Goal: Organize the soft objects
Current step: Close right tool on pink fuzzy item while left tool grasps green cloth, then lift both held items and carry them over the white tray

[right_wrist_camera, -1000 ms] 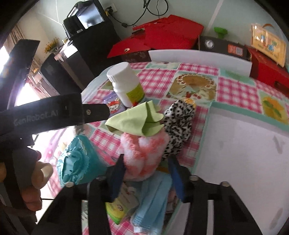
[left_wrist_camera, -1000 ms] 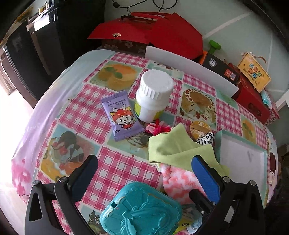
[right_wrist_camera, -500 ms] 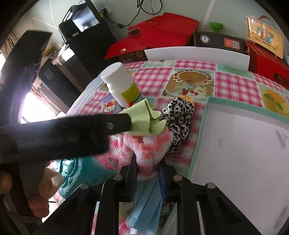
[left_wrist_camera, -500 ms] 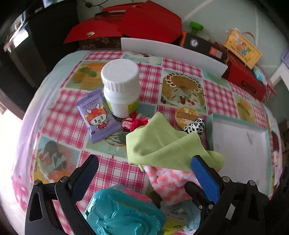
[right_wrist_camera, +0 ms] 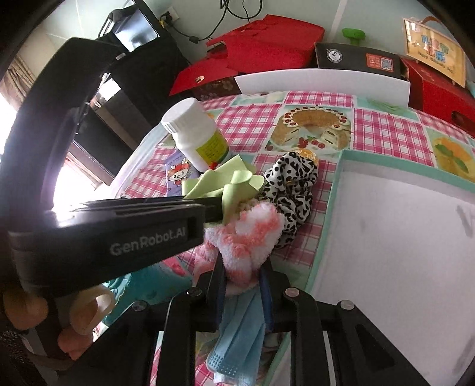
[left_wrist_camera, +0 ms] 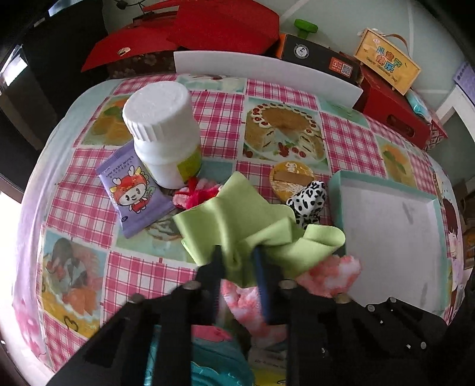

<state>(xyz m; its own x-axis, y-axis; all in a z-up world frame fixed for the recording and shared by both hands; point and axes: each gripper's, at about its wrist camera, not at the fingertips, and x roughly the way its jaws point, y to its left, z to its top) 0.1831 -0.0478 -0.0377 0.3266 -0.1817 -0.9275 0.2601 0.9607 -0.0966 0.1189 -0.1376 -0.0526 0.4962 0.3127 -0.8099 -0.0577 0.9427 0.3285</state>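
My left gripper [left_wrist_camera: 237,255] is shut on the green cloth [left_wrist_camera: 246,219], which lies bunched over the pink-and-white fluffy sock [left_wrist_camera: 329,276]. My right gripper [right_wrist_camera: 242,264] is shut on that fluffy sock [right_wrist_camera: 252,234], with the green cloth [right_wrist_camera: 225,184] on top of it and the left gripper's body crossing in from the left. A black-and-white spotted scrunchie [right_wrist_camera: 291,184] lies beside the sock; it also shows in the left wrist view [left_wrist_camera: 308,202]. A blue face mask [right_wrist_camera: 237,335] lies under my right gripper. A red hair tie [left_wrist_camera: 196,196] sits by the bottle.
A white bottle [left_wrist_camera: 166,133], a purple wipes packet [left_wrist_camera: 133,190] and a round snack [left_wrist_camera: 292,179] sit on the checked tablecloth. A teal-rimmed white tray [left_wrist_camera: 389,246] lies at right, a teal plastic case [left_wrist_camera: 207,365] near me. Red boxes [left_wrist_camera: 219,26] and a white board [left_wrist_camera: 267,68] stand behind.
My left gripper has closed from wide open onto the green cloth. My right gripper, closed on the pink sock half a second ago, still holds it, slightly lifted toward the tray.
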